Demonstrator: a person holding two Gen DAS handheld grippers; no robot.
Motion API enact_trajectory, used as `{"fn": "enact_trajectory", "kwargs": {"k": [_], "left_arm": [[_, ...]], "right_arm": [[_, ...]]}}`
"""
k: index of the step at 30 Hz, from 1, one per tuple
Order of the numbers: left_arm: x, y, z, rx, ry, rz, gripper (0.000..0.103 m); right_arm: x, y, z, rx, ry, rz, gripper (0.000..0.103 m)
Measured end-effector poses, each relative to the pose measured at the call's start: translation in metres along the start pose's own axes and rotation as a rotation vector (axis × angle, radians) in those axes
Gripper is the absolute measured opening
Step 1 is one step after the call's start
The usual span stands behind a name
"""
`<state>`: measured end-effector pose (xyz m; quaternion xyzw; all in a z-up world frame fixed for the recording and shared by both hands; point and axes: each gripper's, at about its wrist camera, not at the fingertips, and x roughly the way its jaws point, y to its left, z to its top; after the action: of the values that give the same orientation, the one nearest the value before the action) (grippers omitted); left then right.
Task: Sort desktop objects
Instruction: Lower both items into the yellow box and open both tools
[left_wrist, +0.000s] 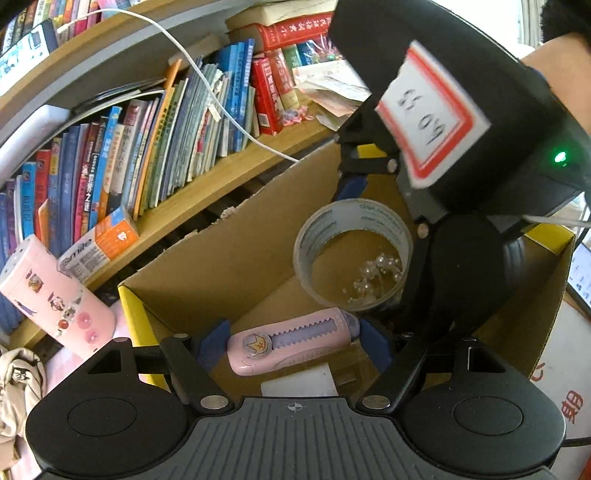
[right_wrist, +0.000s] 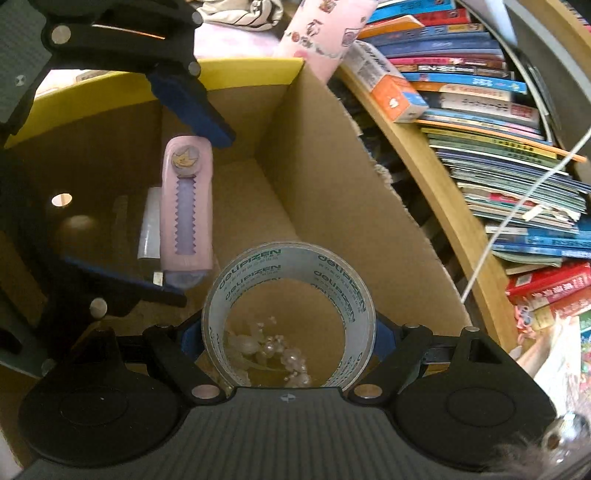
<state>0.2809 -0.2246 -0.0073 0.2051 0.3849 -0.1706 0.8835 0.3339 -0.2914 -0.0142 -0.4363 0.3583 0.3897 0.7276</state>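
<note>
1. The left gripper (left_wrist: 291, 341) holds a pink utility knife (left_wrist: 291, 345) lengthwise between its blue pads, over the inside of a cardboard box (left_wrist: 236, 258).
2. The right gripper (right_wrist: 290, 338) clamps a roll of clear tape (right_wrist: 290, 295) by its outer sides, also inside the box, just beside the knife.
3. A string of pearly beads (right_wrist: 280, 354) lies on the box floor, seen through the roll.
4. A bookshelf (left_wrist: 229, 173) packed with books stands behind the box.
</note>
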Motion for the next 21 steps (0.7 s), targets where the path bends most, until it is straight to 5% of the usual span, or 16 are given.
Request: {"fn": "enact_trajectory", "kwargs": {"k": [11, 14, 21], "left_arm": [[0.001, -0.001, -0.001, 0.005, 0.021, 0.003, 0.08], [-0.002, -0.004, -0.001, 0.02, 0.016, 0.014, 0.089], [-0.018, -0.003, -0.002, 0.017, -0.017, 0.054, 0.092]], "right_arm": [[0.0, -0.003, -0.005, 0.038, 0.021, 0.021, 0.085], [-0.002, -0.006, -0.008, 0.048, 0.027, 0.011, 0.085], [-0.019, -0.01, -0.016, 0.106, 0.003, -0.004, 0.086]]}}
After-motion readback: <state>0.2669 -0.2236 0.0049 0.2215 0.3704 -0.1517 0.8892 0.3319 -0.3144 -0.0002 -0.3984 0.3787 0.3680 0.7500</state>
